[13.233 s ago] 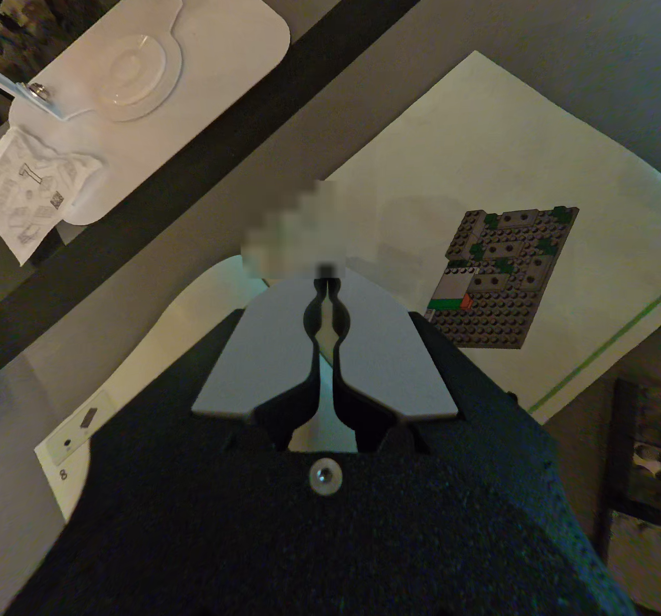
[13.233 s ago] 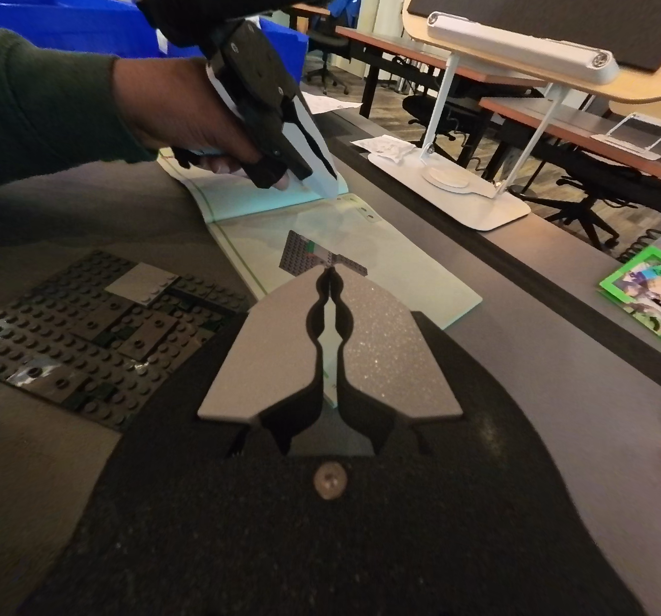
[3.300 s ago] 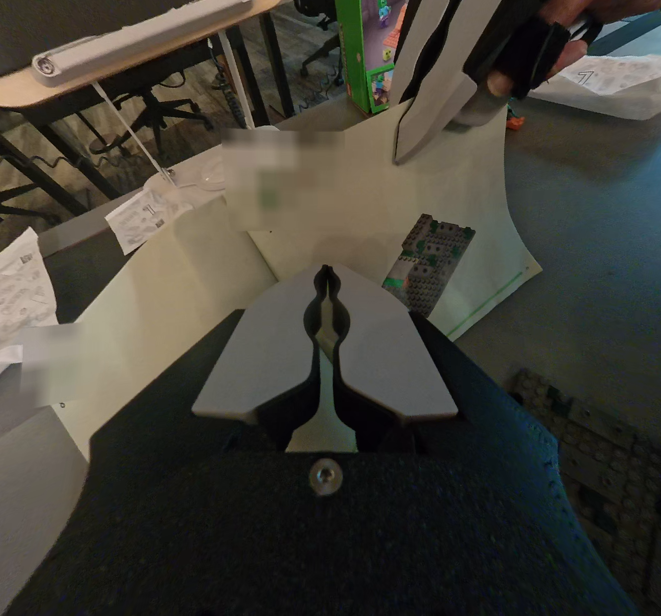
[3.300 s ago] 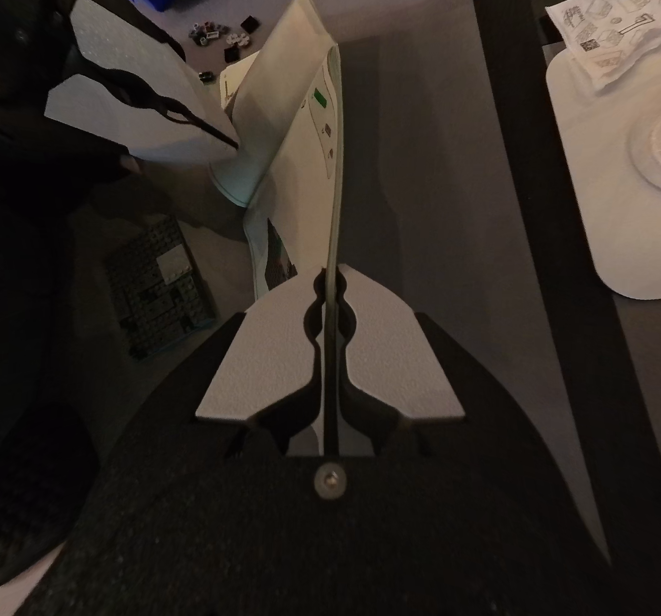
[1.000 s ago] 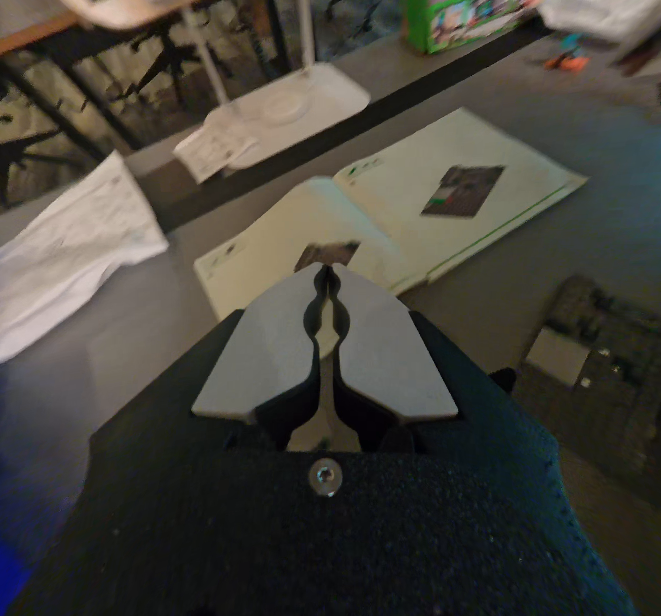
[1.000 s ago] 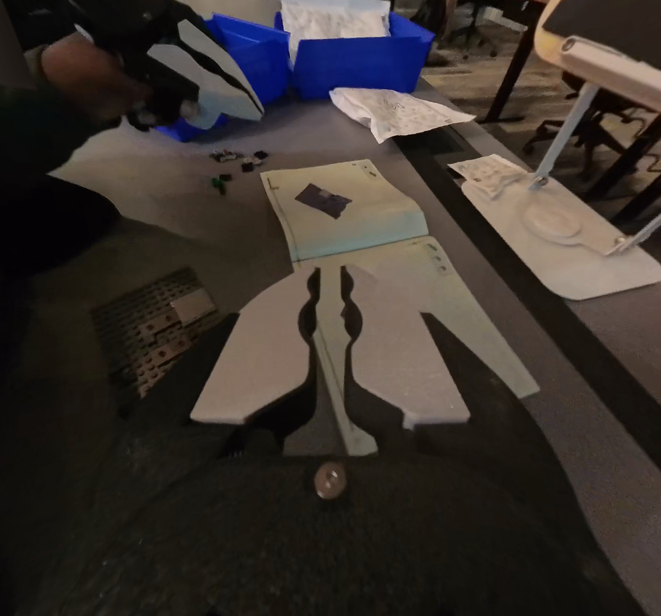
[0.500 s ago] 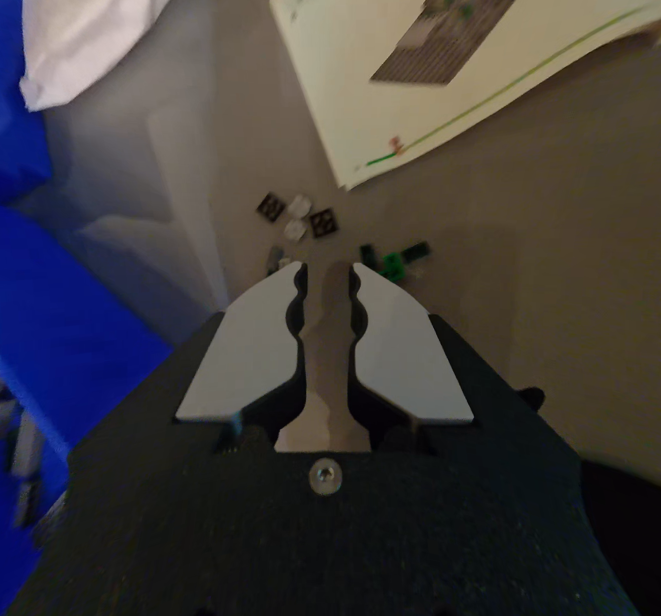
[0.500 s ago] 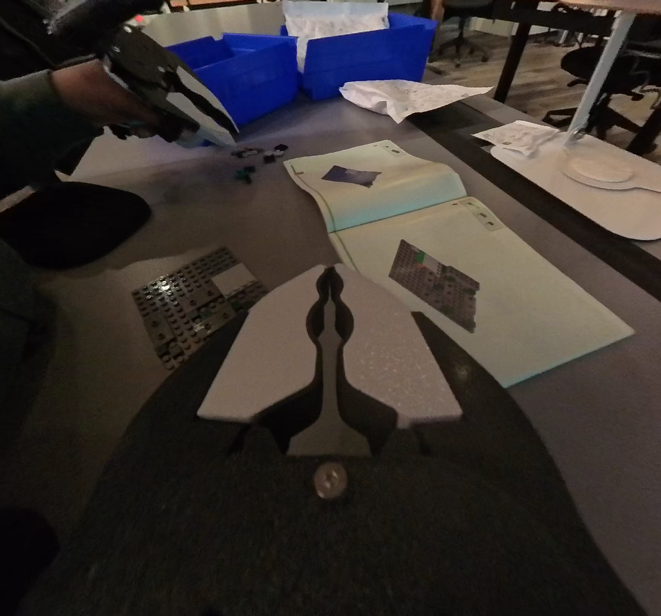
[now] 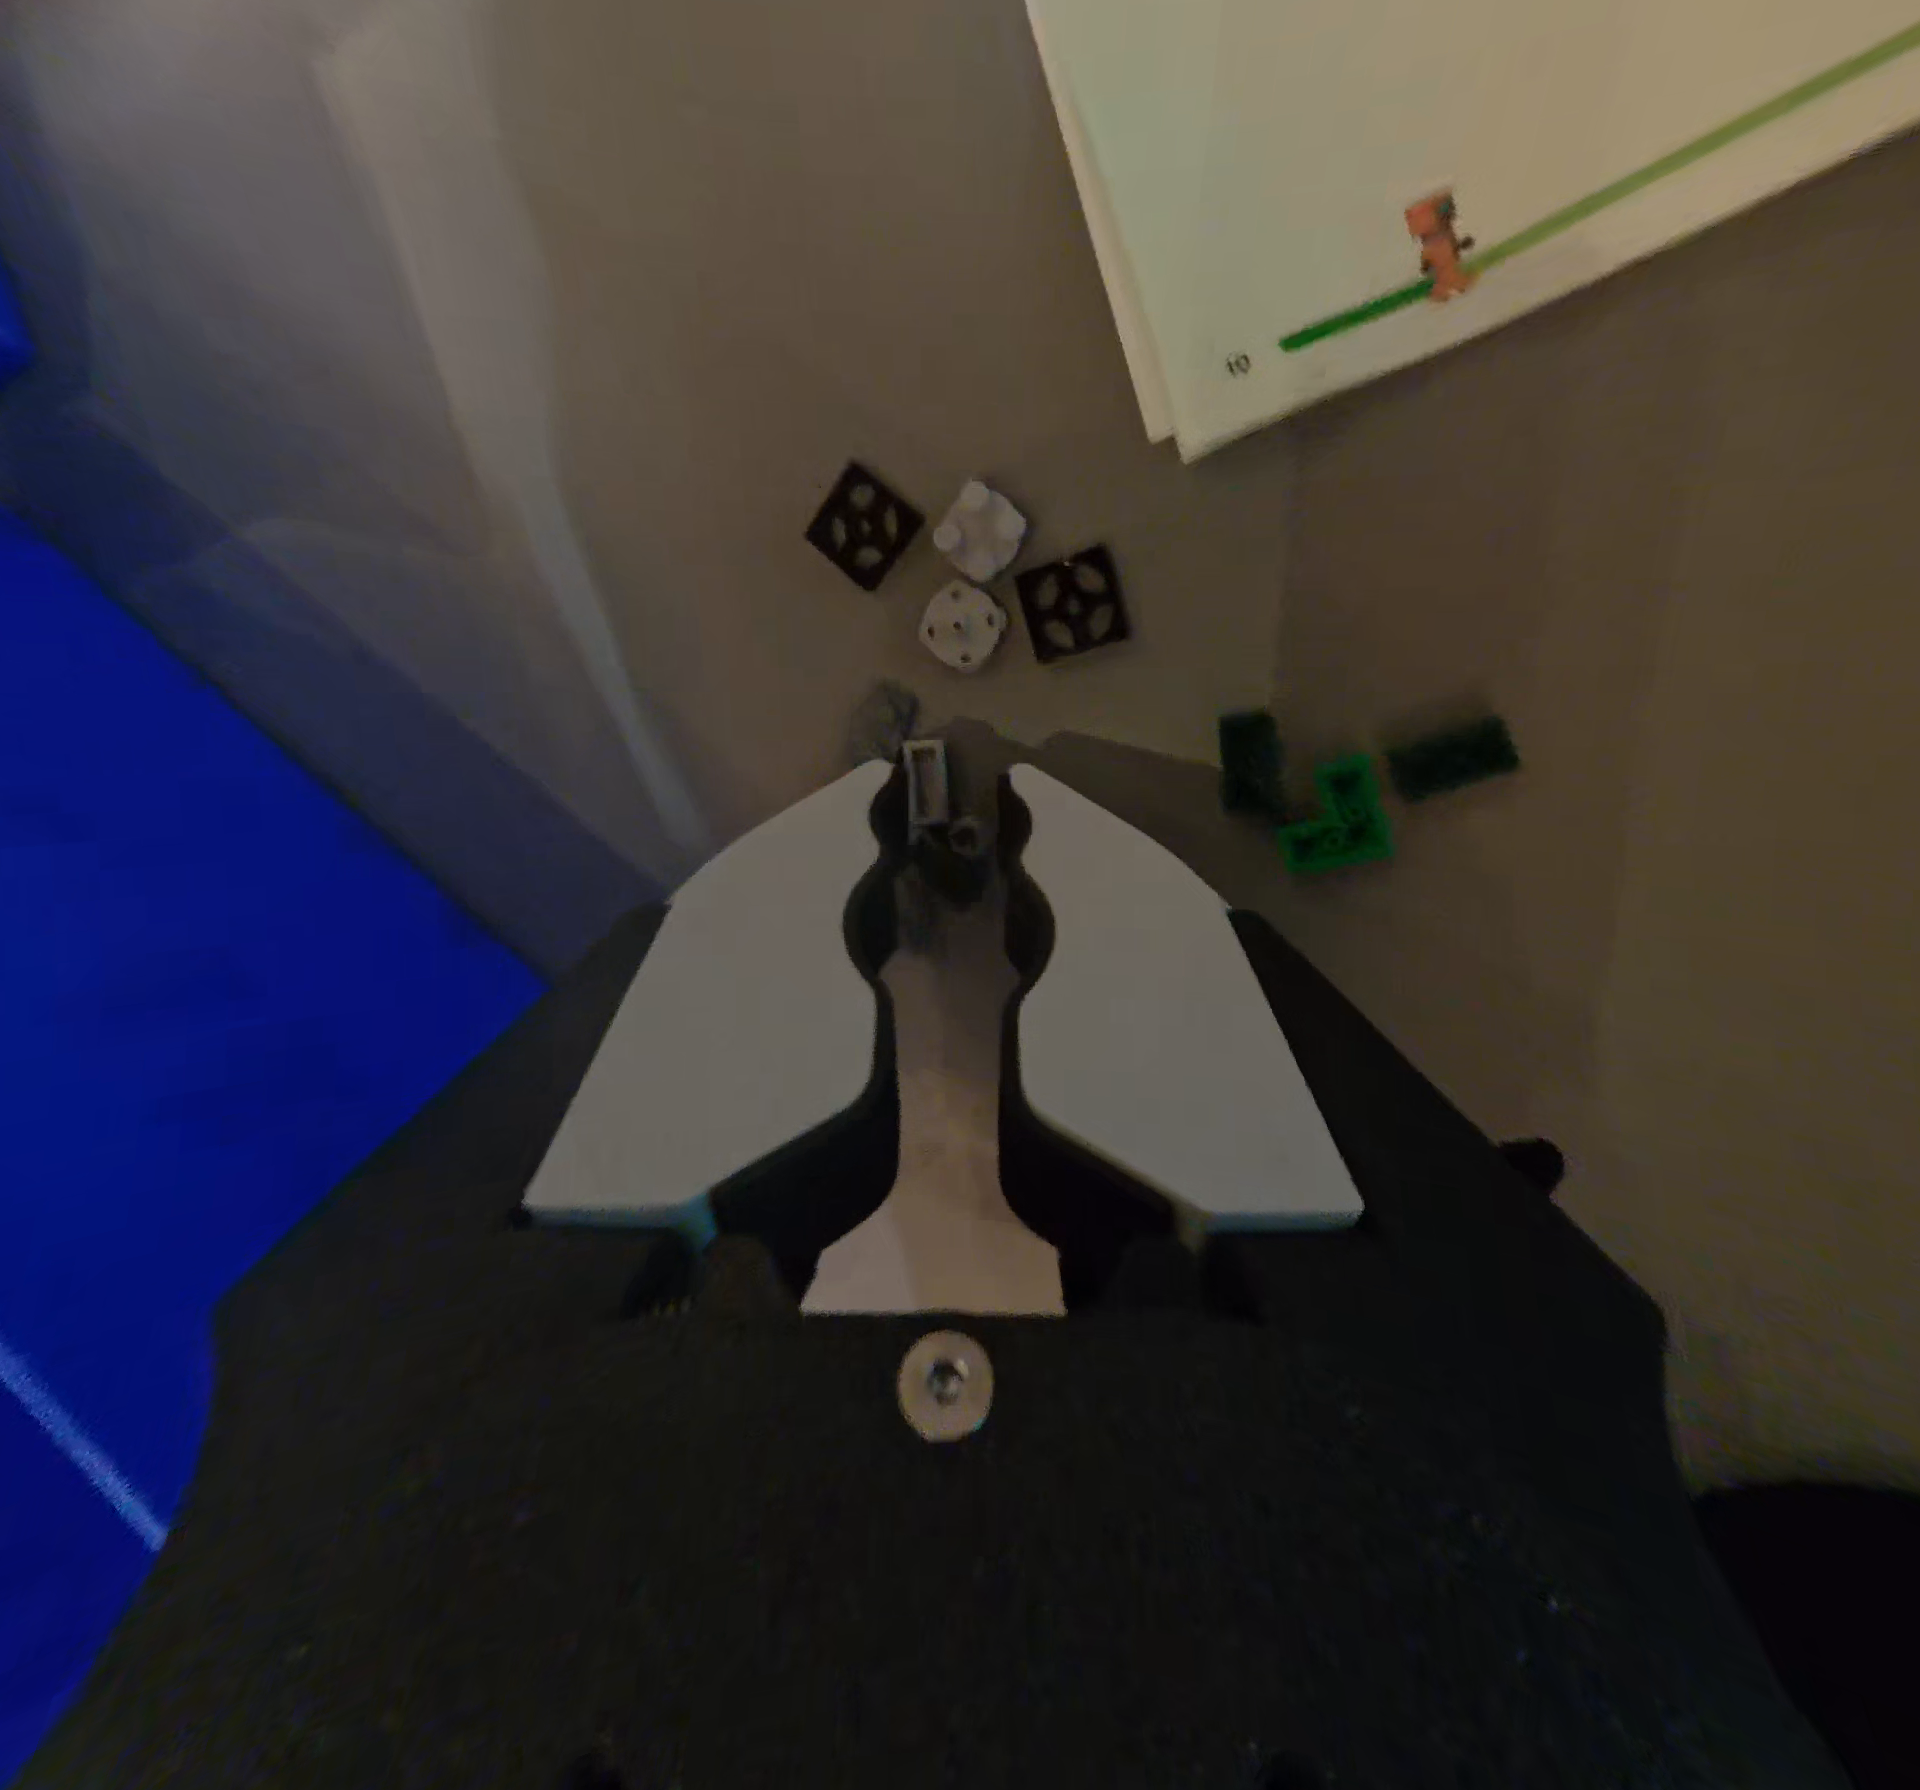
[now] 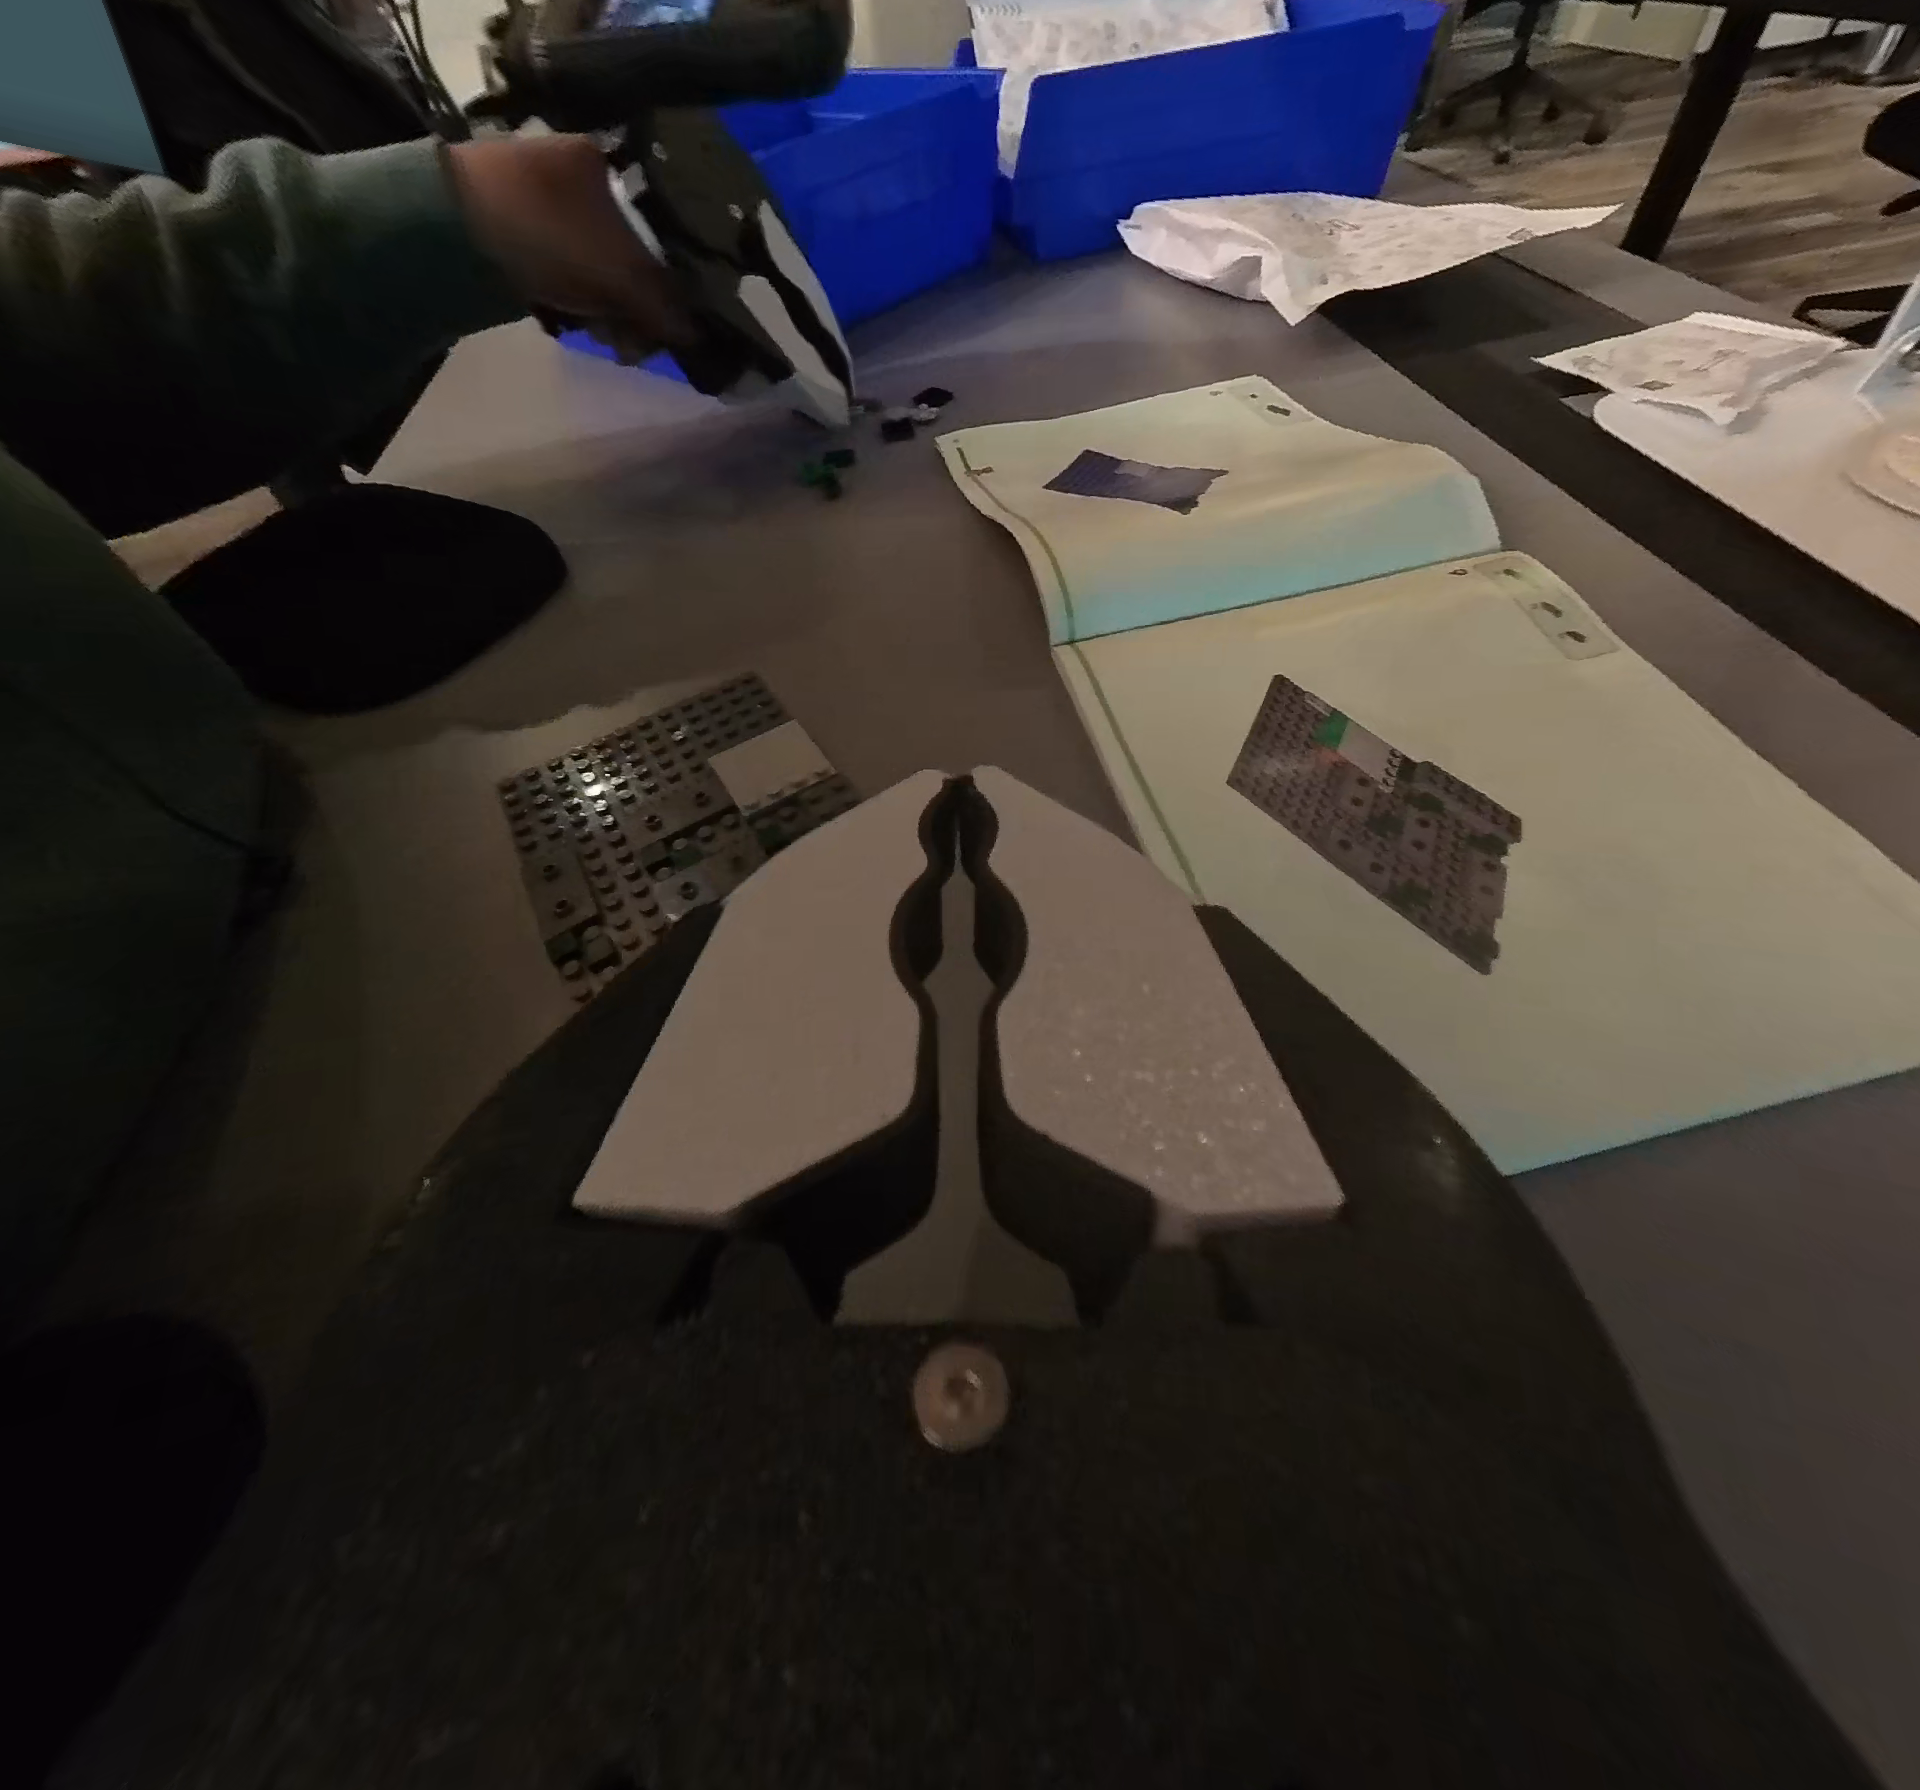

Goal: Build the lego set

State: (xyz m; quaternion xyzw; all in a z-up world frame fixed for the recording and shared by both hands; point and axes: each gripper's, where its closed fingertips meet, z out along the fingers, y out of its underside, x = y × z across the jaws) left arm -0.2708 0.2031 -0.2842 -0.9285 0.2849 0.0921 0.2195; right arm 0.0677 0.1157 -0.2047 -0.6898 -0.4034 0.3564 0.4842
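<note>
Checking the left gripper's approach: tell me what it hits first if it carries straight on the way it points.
The left gripper points steeply down at the table. A small grey piece already sits between its fingertips, so it probably meets that, then the tabletop; contact is unclear.

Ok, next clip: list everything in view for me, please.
baseplate: 1, dark grey, table, near right gripper
booklet: 1, pale, open, right of baseplate
square plates: 2, black, loose by booklet corner
round pieces: 2, white, between the square plates
green pieces: 3, one bright, two dark, right of left gripper
grey piece: 1, between left gripper's fingers
bins: 2, blue, table's far end
bags: 3, white; one in a bin, two farther right
table: 1, grey
left gripper: around grey piece, grip unclear
right gripper: shut, empty
hand: 1, holding left gripper
</note>
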